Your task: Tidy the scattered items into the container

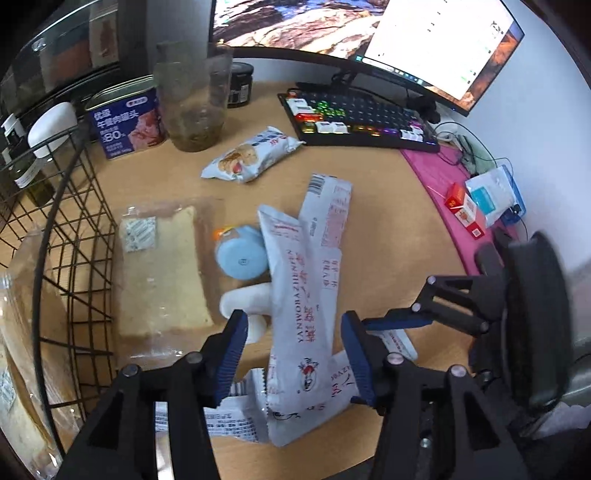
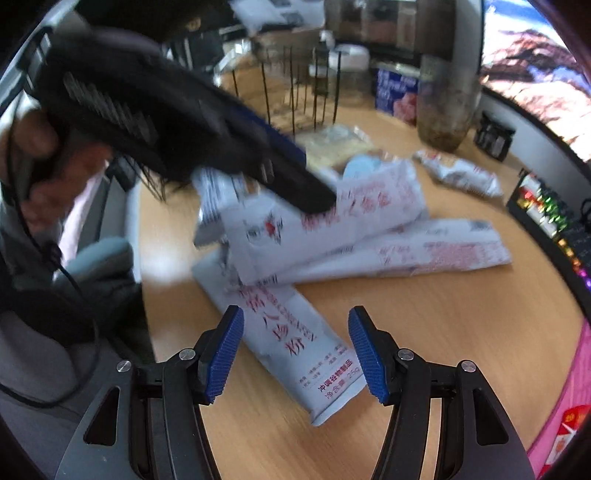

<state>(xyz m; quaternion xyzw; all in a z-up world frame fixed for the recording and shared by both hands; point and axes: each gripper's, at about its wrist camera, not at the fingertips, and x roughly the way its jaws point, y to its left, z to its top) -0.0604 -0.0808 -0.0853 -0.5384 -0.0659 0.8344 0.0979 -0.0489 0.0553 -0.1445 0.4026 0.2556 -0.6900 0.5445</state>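
Several white sachets with red print lie piled on the wooden desk. My left gripper (image 1: 293,334) is open, its jaws either side of the top sachet (image 1: 301,306). My right gripper (image 2: 295,336) is open over another sachet (image 2: 295,343) at the desk's front edge, and it also shows in the left wrist view (image 1: 376,332). A black wire basket (image 1: 62,236) stands at the left with a bagged bread inside. A wrapped cake slice (image 1: 162,269), a blue round container (image 1: 242,256), a white bottle (image 1: 245,302) and a biscuit packet (image 1: 249,155) lie near it.
A luncheon meat tin (image 1: 125,120), a glass jar (image 1: 192,99) and a dark jar (image 1: 240,85) stand at the back. A keyboard (image 1: 354,118) and monitor (image 1: 369,33) are behind. A pink mat (image 1: 439,177) with small boxes lies at the right.
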